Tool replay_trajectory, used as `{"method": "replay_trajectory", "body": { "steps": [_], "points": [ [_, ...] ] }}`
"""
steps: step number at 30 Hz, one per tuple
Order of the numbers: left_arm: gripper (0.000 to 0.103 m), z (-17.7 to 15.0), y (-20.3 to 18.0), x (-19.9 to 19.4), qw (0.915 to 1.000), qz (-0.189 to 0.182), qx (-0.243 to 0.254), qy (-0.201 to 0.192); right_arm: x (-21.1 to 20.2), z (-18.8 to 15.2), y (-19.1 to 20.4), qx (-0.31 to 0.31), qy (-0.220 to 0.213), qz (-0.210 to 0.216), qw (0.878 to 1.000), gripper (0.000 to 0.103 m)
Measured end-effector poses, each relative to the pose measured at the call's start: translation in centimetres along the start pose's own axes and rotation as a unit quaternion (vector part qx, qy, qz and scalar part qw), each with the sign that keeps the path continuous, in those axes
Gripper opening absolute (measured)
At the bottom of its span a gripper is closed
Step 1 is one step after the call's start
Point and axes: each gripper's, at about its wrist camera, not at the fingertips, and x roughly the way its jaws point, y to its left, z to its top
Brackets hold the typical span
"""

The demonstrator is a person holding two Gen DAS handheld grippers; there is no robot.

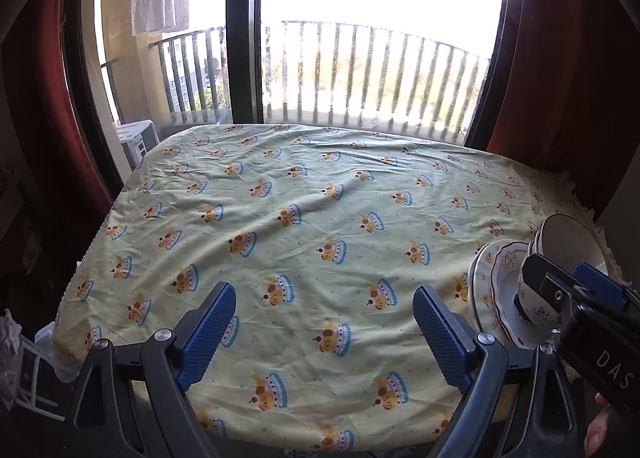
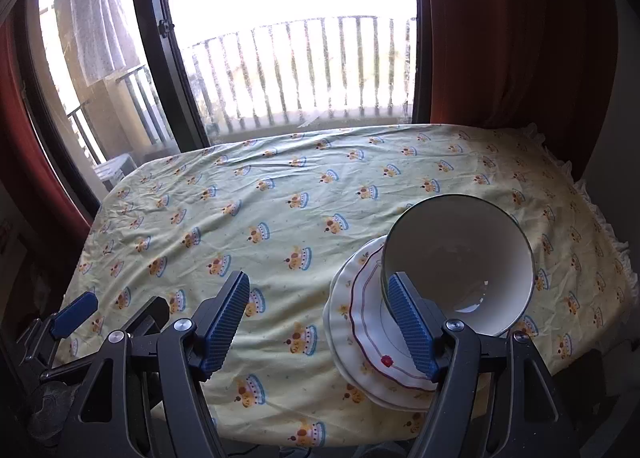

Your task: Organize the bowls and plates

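Note:
A white bowl (image 2: 460,258) with a dark rim stands on a small stack of plates (image 2: 360,322) at the table's near right. The top plate is scalloped with a red-brown line, and the one under it has yellow flowers. My right gripper (image 2: 320,318) is open with only cloth between its pads. Its right finger (image 2: 408,322) crosses in front of the bowl's left side and the plates. In the left wrist view the bowl (image 1: 568,238) and plates (image 1: 492,286) sit at the far right, partly hidden by the right gripper (image 1: 560,290). My left gripper (image 1: 326,322) is open over bare cloth.
A pale yellow-green tablecloth (image 1: 304,194) printed with small cakes covers the table. Behind the table is a glazed balcony door (image 1: 244,58) with a railing, and red curtains (image 2: 500,38) hang at both sides. A person's fingers (image 1: 600,430) show at the lower right.

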Motion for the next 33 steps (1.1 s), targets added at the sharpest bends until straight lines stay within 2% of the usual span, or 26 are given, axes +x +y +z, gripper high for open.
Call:
{"method": "replay_trajectory", "body": {
  "steps": [6,15,21,24,29,33],
  "points": [
    [0.095,-2.5,4.2,0.2,0.9998,0.015,-0.009,-0.008,1.1,-3.7,3.4,-0.027,0.002,0.001,1.0,0.078],
    [0.095,-4.9,6.4,0.2,0.9998,0.013,0.007,-0.012,1.3,-7.8,6.2,-0.029,-0.035,0.012,0.999,0.085],
    [0.096,-5.3,7.0,-0.4,0.9996,0.017,0.007,-0.022,1.2,-8.7,6.6,-0.017,-0.023,0.005,1.0,0.088],
    [0.096,-5.4,7.3,-0.4,0.9997,0.014,0.002,-0.019,0.9,-9.0,6.7,-0.016,-0.022,0.002,1.0,0.093],
    [0.096,-5.6,7.3,-0.6,0.9998,0.011,-0.001,-0.015,0.6,-9.0,6.6,-0.013,-0.021,0.016,1.0,0.094],
    [0.096,-5.6,7.2,-0.8,0.9998,0.013,0.0,-0.018,0.4,-9.0,6.4,-0.012,-0.027,0.008,1.0,0.094]
  ]
}}
